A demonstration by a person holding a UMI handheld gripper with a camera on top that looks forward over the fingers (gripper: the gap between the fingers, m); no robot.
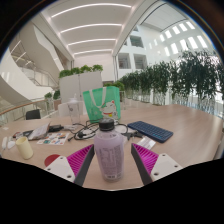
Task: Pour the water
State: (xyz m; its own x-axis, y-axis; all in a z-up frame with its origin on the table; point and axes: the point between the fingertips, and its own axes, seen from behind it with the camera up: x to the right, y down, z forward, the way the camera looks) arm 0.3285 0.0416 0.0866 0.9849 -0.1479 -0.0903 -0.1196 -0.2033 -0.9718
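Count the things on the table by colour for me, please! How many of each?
Clear bottle, standing between the claw fingers: 1
Green bag: 1
Dark blue flat thing: 1
Red round thing: 1
Yellowish bottle: 1
Total: 5, of those I can tell apart; the small clutter behind is too jumbled to count.

Gripper [109, 160] level, pointing forward, two fingers with pink pads [80, 158] on inner faces, both pads pressed against sides of a clear bottle [108, 150], bottle held upright
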